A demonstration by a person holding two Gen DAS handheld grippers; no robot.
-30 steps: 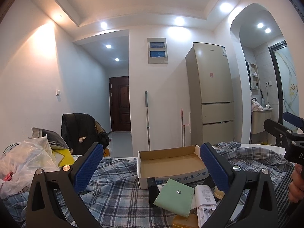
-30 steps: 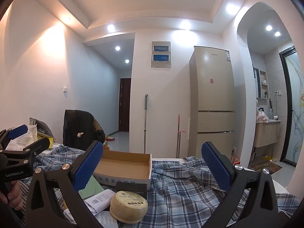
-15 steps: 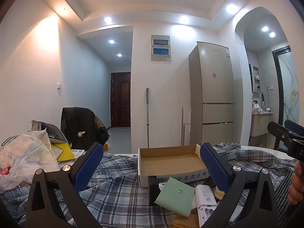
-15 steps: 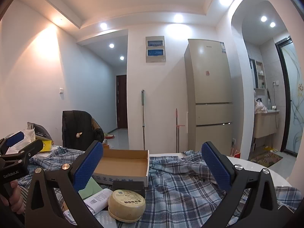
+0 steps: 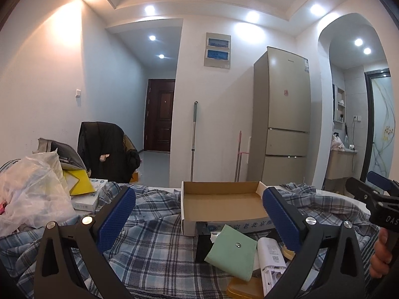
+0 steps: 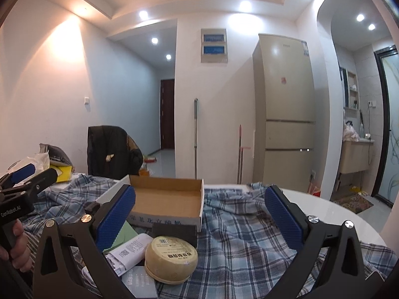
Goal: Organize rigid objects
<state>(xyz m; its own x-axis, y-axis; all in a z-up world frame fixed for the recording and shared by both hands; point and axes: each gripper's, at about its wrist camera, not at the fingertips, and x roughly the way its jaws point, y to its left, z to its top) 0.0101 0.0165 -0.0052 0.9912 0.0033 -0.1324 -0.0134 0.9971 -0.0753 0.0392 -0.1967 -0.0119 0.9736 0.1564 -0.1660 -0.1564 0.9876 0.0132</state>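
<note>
- Room: white walls, ceiling spotlights, dark door down the hallway, gold refrigerator [image 5: 284, 122] right of centre; table under a blue plaid cloth [image 5: 154, 244].
- Far left: plastic bag [image 5: 30, 189], yellow packet, black jacket on a chair [image 5: 104, 154].
- Left gripper [image 5: 199, 221]: jaws spread wide, holding nothing, above the cloth.
- Centre: open cardboard box [image 5: 222, 203], inside looks bare.
- Just in front of the box: black block, green pouch [image 5: 232, 251], white charger-like device [image 5: 270, 253], touching or overlapping.
- Round tan tin [image 6: 172, 259] beside the white device.
- Right gripper [image 6: 200, 221]: jaws spread wide, holding nothing, over the tin and box.
</note>
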